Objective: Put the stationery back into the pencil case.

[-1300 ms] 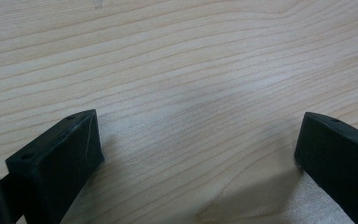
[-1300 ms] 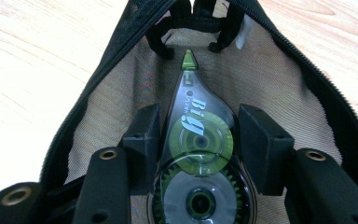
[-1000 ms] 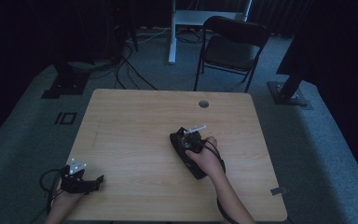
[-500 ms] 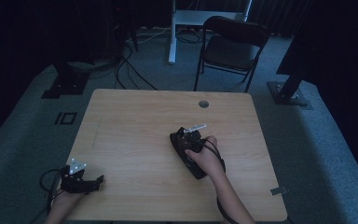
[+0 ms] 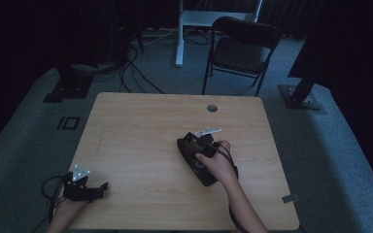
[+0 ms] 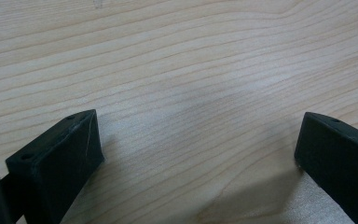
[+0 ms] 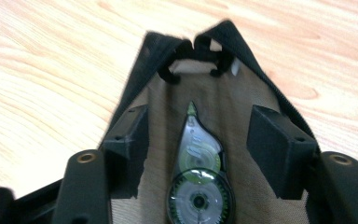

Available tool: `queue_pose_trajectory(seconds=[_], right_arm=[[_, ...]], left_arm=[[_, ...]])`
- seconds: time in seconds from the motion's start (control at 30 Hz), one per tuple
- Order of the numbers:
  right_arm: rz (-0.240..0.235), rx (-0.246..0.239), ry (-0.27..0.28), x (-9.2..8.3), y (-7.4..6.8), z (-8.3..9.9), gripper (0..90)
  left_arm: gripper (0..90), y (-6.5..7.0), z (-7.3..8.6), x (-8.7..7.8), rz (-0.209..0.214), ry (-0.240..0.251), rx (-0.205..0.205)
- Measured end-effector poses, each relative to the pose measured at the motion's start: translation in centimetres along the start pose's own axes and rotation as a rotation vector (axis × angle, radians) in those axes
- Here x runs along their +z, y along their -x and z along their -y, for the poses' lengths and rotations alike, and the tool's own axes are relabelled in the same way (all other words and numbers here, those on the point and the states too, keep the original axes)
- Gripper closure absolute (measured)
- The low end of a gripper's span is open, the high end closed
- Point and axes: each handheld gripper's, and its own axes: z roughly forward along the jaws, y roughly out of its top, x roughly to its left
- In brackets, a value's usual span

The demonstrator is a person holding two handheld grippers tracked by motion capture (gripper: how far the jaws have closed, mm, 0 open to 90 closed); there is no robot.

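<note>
My right claw (image 7: 198,140) stands spread, jaws having just been opening, the correction tape dispenser (image 7: 198,179) lying loose between them inside the black pouch (image 7: 228,95), lower centre of the right gripper view. Risk as I judge it: withdrawing could snag the zip edge and drag the pouch across the worktop (image 5: 141,131). Left claw (image 6: 198,154) spread, idle.

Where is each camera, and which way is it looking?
High view: above the person's side, looking forward and down on the table; forearms, left gripper, right gripper.
Left gripper view: on the left gripper, facing bare wood between open fingers.
Right gripper view: on the right gripper, facing into the pouch; the correction tape lies between its parted fingers.
The high and right gripper views share the pouch.
</note>
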Motion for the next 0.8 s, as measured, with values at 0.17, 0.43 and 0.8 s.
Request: queue_pose_trajectory(seconds=[0.17, 0.43, 0.8], right_arm=[[-0.014, -0.014, 0.034, -1.1, -0.2, 0.0, 35.6], [-0.047, -0.055, 0.088, -2.9, 0.0, 0.1, 24.9], [0.043, -0.074, 0.174, -4.5, 1.9, 1.3, 18.6]], left_arm=[[0.8, 0.0, 0.0, 0.0, 0.000, 0.000, 0.000], [0.8, 0.0, 0.0, 0.0, 0.000, 0.000, 0.000], [0.8, 0.0, 0.0, 0.0, 0.000, 0.000, 0.001]])
